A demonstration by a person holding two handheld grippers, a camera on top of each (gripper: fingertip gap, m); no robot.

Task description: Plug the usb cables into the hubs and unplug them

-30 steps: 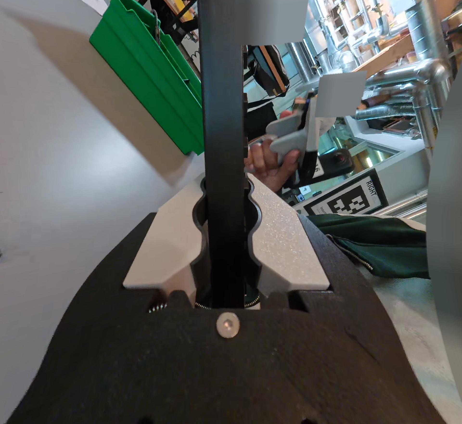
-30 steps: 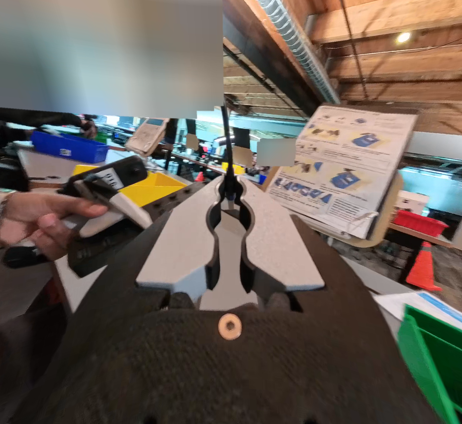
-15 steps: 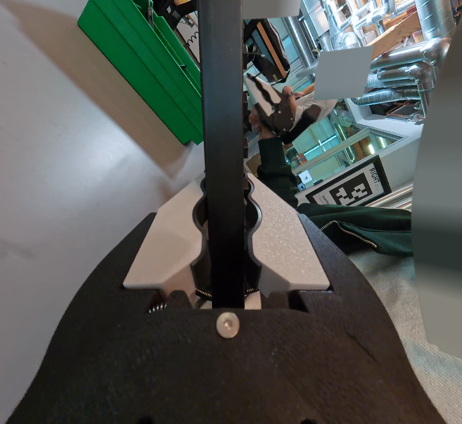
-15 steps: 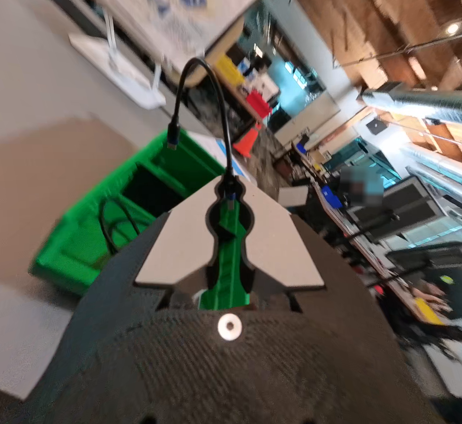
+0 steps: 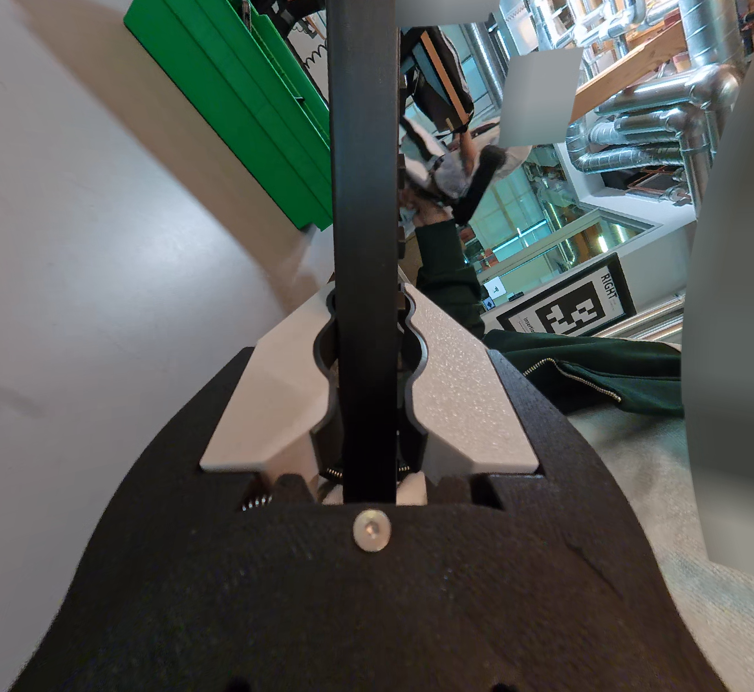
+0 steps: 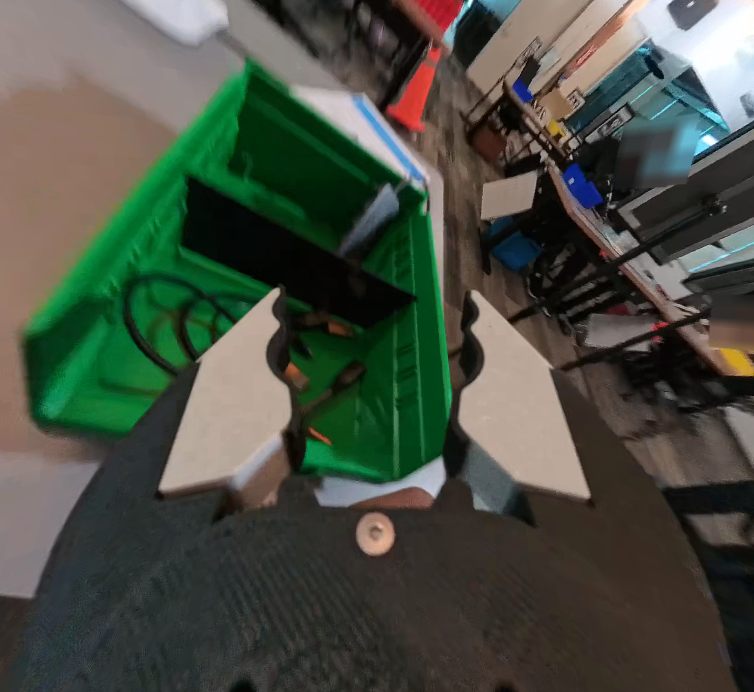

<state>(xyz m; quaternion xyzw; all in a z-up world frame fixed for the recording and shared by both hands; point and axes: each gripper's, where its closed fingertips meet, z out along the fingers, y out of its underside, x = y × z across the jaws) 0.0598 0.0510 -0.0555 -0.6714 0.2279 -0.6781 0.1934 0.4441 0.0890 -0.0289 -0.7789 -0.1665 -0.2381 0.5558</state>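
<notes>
Holding the hub upright in your left gripper: both jaws press on its flat black sides low down, and the long slab sticks out well past the tips. The ports seem to be the notches along its right edge; too dark to count. A black lead leaves its far end at the top of the view.

Your right gripper is spread wide with nothing between the jaws. It points down into the green bin on the grey table. The frame is blurred. Loose black cables lie coiled in the near compartment, with a few orange-tipped plugs just past your left finger. A black divider splits the bin.

Handling, as a guess: the hub is rigid and light, with smooth plastic faces, so it may twist when a plug pushes in. Squeeze close to the port you use. The cables are limp and springy and give no push along their length. Take one by its hard plug shell, right behind the metal tip, never by the cord. Plugs are small and slick; pinch across the flat sides, squarely.
</notes>
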